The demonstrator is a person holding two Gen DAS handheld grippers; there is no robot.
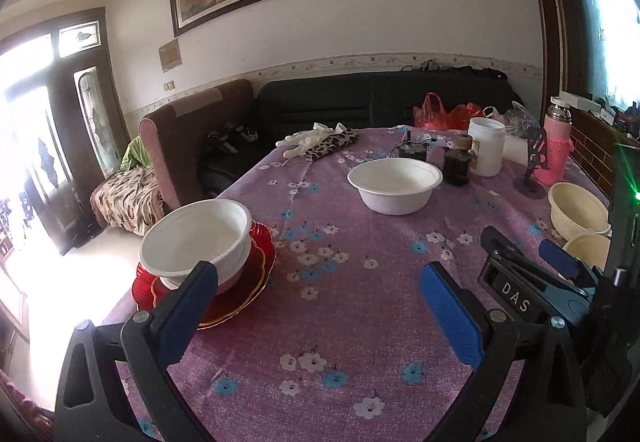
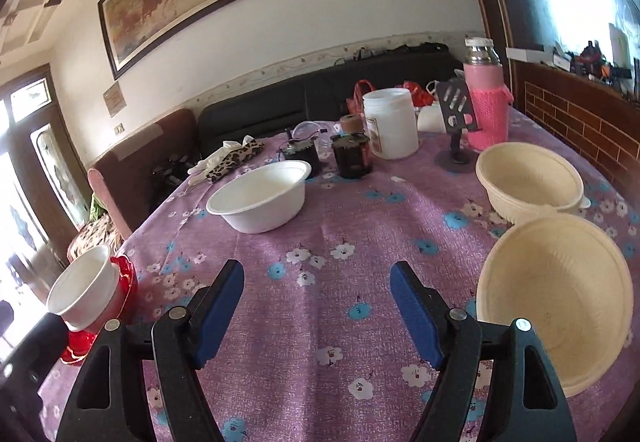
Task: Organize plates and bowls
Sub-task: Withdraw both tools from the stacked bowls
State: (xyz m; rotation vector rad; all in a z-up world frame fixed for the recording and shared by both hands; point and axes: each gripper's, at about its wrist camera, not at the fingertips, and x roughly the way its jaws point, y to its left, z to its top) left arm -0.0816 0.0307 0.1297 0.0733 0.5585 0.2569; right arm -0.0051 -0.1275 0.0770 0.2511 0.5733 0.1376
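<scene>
Nearest, the left gripper (image 1: 316, 306) hovers over the purple flowered tablecloth (image 1: 340, 322) with its blue fingers spread wide and nothing between them. The right gripper (image 2: 318, 306) hangs beside it, fingers also well apart and empty.

Taking the lone white bowl (image 2: 260, 195) in the middle of the table as the mark: nearer than it and off to its left, at the table's edge, stacked white bowls (image 1: 196, 242) sit on red plates (image 1: 240, 282) with gold rims. Nearer and to its right, two cream bowls (image 2: 554, 298) lie just beside each other, the closer one tilted towards the right gripper.

Just behind the white bowl stand two dark jars (image 2: 352, 155) and a white tub (image 2: 392, 125); farther right, a pink-sleeved flask (image 2: 486, 97). Behind and to its left lie pale gloves and a leopard-print cloth (image 2: 234, 159).
</scene>
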